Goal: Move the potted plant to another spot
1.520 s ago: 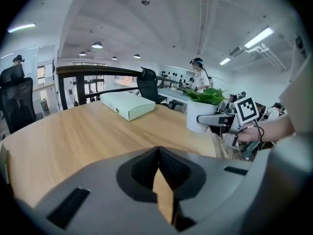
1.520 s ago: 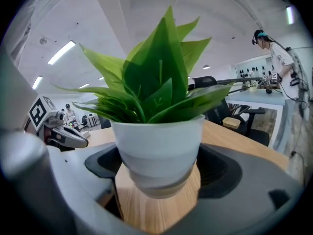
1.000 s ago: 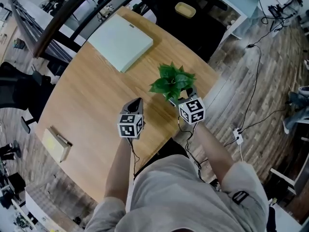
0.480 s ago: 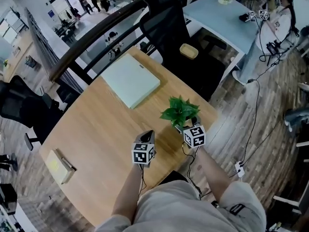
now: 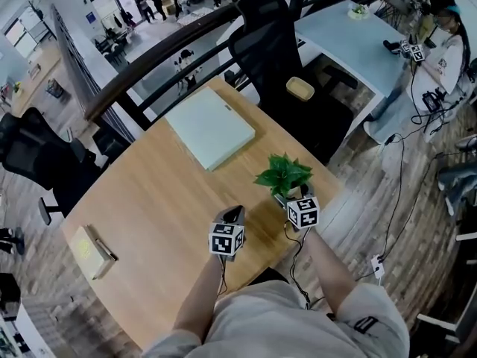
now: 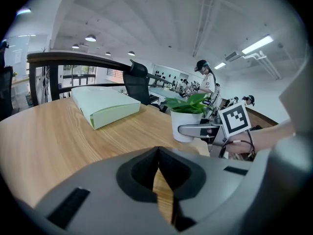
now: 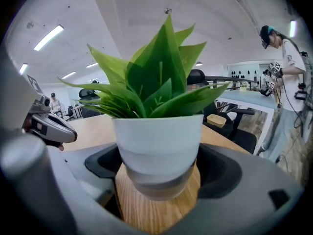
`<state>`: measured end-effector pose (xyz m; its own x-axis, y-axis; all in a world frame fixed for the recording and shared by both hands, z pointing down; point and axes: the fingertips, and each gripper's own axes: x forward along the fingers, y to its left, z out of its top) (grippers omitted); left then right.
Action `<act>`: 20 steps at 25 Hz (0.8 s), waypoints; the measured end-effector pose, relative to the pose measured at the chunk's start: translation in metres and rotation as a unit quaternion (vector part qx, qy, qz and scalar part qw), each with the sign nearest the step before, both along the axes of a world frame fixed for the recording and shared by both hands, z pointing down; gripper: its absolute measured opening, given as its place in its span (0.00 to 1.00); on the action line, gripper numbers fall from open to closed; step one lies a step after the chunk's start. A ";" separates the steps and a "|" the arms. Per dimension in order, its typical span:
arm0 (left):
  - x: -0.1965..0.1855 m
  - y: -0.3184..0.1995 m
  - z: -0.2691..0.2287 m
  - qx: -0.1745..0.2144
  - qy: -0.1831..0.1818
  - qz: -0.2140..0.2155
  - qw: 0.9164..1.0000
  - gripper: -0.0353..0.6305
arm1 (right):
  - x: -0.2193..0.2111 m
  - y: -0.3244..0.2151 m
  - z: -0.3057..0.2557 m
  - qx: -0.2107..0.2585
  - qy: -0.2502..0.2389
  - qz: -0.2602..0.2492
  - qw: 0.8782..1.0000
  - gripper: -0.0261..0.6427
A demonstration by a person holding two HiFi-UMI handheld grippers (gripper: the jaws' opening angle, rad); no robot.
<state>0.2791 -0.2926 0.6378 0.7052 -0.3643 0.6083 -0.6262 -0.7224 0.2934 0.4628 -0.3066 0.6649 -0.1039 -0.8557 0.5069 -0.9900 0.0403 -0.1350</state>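
The potted plant [image 5: 283, 176], green leaves in a white pot [image 7: 159, 151], stands near the right edge of the round wooden table [image 5: 164, 200]. My right gripper [image 5: 291, 195] reaches it from the near side, and its jaws press on both sides of the pot [image 6: 185, 126], which still rests on the wood. The left gripper view shows one right finger [image 6: 195, 130] lying along the pot's side. My left gripper [image 5: 235, 213] hovers to the left of the plant, shut and empty, with only a thin slit of table showing between its jaws [image 6: 159, 153].
A flat pale green box [image 5: 210, 127] lies at the table's far side and a small notepad [image 5: 89, 250] at its near left. A black office chair [image 5: 268, 36] and a light blue desk [image 5: 350, 43] stand beyond. A person [image 5: 447, 43] stands at the far right.
The head view has lifted and shows more of the room. Both grippers and the plant keep the same places relative to each other.
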 end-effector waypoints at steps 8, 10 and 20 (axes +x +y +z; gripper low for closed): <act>-0.009 0.000 0.001 -0.003 -0.004 -0.005 1.000 0.07 | -0.007 -0.001 0.005 -0.001 -0.003 -0.001 1.000 0.75; -0.008 0.001 0.002 -0.005 -0.005 -0.008 1.000 0.07 | -0.007 0.001 0.005 -0.005 -0.002 -0.004 1.000 0.75; -0.007 0.007 0.009 -0.016 -0.011 -0.005 1.000 0.07 | -0.017 0.007 0.012 -0.015 0.007 -0.022 1.000 0.75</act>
